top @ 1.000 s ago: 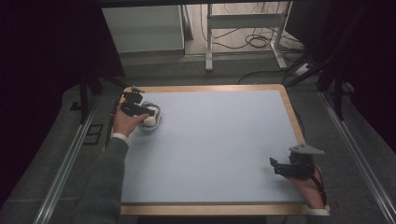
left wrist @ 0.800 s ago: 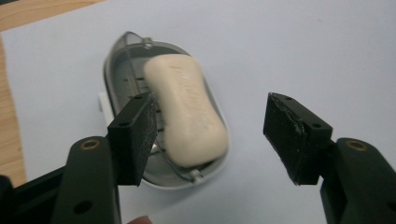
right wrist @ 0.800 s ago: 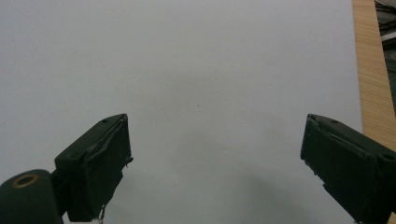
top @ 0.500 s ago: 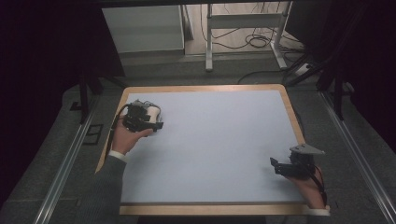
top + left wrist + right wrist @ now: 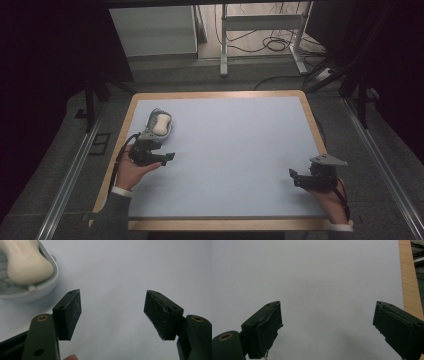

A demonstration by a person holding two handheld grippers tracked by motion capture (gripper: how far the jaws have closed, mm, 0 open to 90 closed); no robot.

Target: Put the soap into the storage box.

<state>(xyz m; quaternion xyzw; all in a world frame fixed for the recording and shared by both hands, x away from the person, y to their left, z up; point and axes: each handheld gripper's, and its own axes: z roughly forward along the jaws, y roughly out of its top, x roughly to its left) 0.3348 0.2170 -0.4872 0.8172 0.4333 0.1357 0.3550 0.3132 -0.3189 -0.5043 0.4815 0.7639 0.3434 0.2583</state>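
Right gripper [image 5: 300, 178]: near the counter's [image 5: 240, 150] front right corner, jaws spread, nothing between them.
Left gripper [image 5: 157, 156]: near the left edge, jaws just opening, nothing between them.
Soap dish [image 5: 160, 124]: just beyond, holding pale soap [image 5: 161, 123].

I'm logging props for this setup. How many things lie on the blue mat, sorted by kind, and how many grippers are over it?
Grey soap dish: 1
Cream soap bar, lying in the dish: 1
Grippers, left gripper and right gripper, both open and holding nothing: 2
Total: 4

No lettering, labels or numbers are legible anywhere.
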